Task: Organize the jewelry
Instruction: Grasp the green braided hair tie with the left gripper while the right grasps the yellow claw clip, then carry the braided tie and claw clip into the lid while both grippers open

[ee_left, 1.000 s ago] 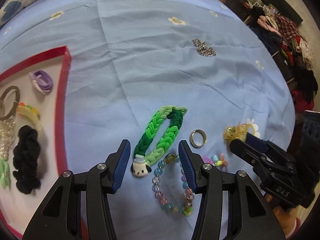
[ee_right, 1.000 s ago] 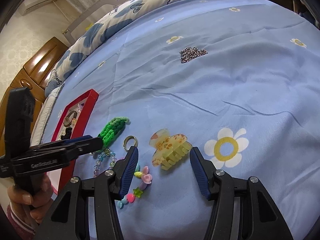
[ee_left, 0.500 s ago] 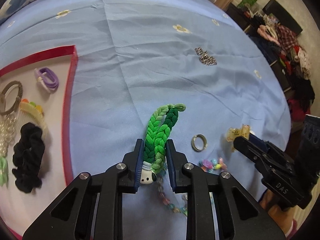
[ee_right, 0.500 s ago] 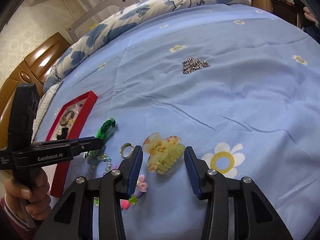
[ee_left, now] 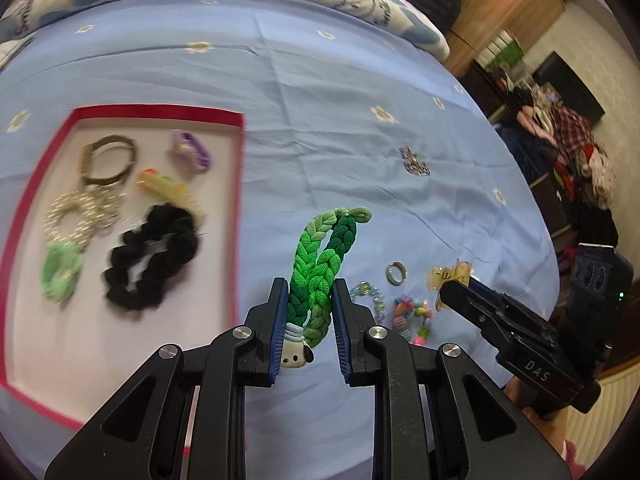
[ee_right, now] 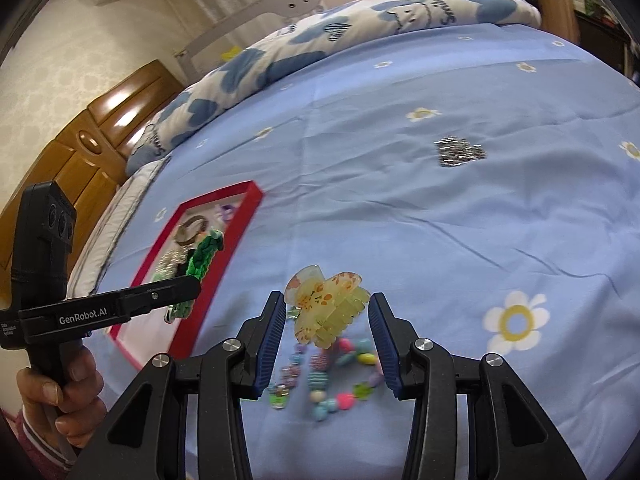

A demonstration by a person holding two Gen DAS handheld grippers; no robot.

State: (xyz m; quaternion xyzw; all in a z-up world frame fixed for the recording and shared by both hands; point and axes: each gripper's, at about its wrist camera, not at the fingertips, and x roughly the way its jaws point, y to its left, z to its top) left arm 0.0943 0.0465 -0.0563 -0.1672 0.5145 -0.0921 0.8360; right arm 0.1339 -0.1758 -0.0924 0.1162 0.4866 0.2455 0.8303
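My left gripper [ee_left: 310,300] is shut on the green braided band [ee_left: 324,256] with a white dog charm and holds it lifted above the blue bedspread, right of the red-rimmed tray [ee_left: 239,168]. The band also shows in the right wrist view [ee_right: 204,256], held near the tray [ee_right: 244,216]. My right gripper [ee_right: 327,312] is shut on the yellow flowered claw clip [ee_right: 326,312], raised above a coloured bead bracelet [ee_right: 332,376]. The clip shows in the left wrist view [ee_left: 448,274].
The tray holds a black scrunchie [ee_left: 152,256], a purple tie [ee_left: 192,152], a bronze bangle [ee_left: 108,160], a silver chain and a green tie. On the bedspread lie a metal ring [ee_left: 396,272], bead bracelets [ee_left: 408,312] and a silver chain pile [ee_left: 416,162]. A pillow lies behind.
My left gripper closed on the green band and lifted it toward the tray. My right gripper closed on the claw clip and raised it off the bedspread.
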